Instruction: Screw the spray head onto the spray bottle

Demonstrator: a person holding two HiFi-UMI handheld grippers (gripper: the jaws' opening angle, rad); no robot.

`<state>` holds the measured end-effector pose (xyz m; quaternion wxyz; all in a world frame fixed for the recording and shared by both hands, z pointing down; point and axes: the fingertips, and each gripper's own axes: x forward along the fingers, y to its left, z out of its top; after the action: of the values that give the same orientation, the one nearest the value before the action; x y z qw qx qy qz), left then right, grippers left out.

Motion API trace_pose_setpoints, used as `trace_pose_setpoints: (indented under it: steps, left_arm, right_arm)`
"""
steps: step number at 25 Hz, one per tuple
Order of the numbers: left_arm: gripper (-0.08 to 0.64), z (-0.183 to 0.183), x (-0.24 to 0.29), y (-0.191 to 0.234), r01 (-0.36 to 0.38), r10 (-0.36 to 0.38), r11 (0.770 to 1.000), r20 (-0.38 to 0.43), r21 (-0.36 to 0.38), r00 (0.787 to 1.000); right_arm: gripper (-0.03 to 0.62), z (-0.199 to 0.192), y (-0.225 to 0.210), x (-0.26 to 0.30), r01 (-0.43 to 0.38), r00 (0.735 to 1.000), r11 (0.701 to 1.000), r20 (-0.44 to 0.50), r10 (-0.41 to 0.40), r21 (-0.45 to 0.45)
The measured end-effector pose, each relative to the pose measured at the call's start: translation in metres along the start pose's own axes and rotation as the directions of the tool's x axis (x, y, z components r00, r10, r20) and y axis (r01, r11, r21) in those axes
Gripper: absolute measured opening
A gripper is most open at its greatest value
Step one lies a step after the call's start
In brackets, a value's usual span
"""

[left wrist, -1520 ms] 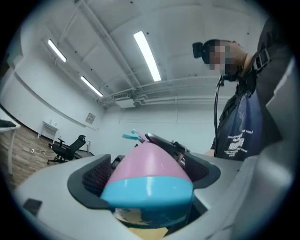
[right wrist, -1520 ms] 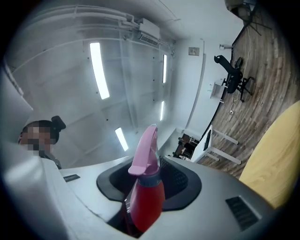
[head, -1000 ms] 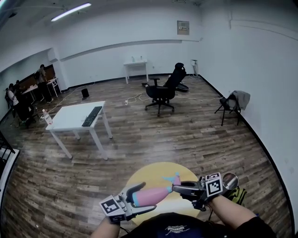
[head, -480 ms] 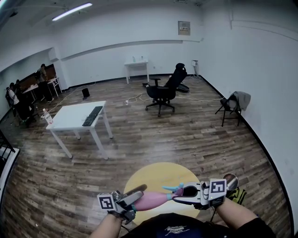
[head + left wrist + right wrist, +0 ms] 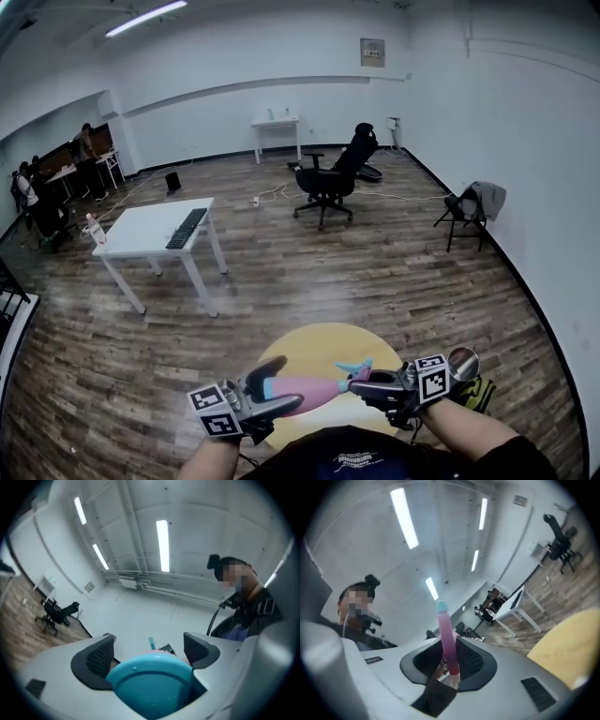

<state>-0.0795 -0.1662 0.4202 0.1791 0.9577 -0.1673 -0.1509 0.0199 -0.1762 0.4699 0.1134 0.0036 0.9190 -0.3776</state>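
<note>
In the head view the pink spray bottle (image 5: 300, 387) lies level, low above the yellow round table (image 5: 314, 345). My left gripper (image 5: 279, 384) is shut on its body, one finger above and one below. My right gripper (image 5: 364, 381) is shut on the spray head (image 5: 353, 367) at the bottle's neck, its teal nozzle pointing up and to the left. The left gripper view shows the bottle's teal base (image 5: 152, 688) between the jaws of my left gripper (image 5: 150, 656). In the right gripper view the pink bottle (image 5: 445, 630) runs straight out from my right gripper (image 5: 449, 660), whose pads (image 5: 471, 660) sit tight beside it.
A white desk (image 5: 141, 246) with a keyboard stands to the left on the wooden floor. A black office chair (image 5: 328, 183) stands in the middle of the room, and a folding chair with cloth (image 5: 469, 211) stands by the right wall. People (image 5: 28, 202) sit far left.
Both grippers dipped with the bottle and have come back up a little. The right gripper's marker cube has tilted, so that hand has rolled about the bottle's neck.
</note>
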Motion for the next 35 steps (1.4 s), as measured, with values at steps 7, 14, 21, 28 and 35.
trace_pose_setpoints:
  steps: [7,14,21,28,35]
  left_arm:
    - [0.485,-0.069,0.011,-0.016,0.197,0.257,0.539,-0.382,0.819,0.888]
    - [0.491,0.007,-0.005,0.01,-0.081,0.078,0.996,0.084,0.035,0.993]
    - [0.498,-0.025,0.007,0.022,0.023,0.018,0.876,0.08,-0.481,0.997]
    - [0.494,-0.018,0.004,0.029,0.046,0.051,0.852,0.17,-0.521,0.984]
    - [0.499,-0.017,-0.014,0.033,0.092,0.059,0.821,0.245,-0.564,0.968]
  right_arm:
    - [0.11,0.004,-0.019,-0.008,-0.053,0.992,0.95,0.126,0.014,0.308]
    - [0.11,0.047,0.009,-0.023,-0.106,0.95,0.988,0.305,0.067,0.114]
    - [0.11,0.051,0.027,-0.017,0.009,0.973,0.984,0.23,0.033,-0.18]
    - [0.11,0.056,0.021,-0.026,0.011,0.949,0.993,0.314,0.026,-0.115]
    - [0.109,0.096,0.033,-0.053,-0.103,0.804,0.995,0.589,0.078,0.009]
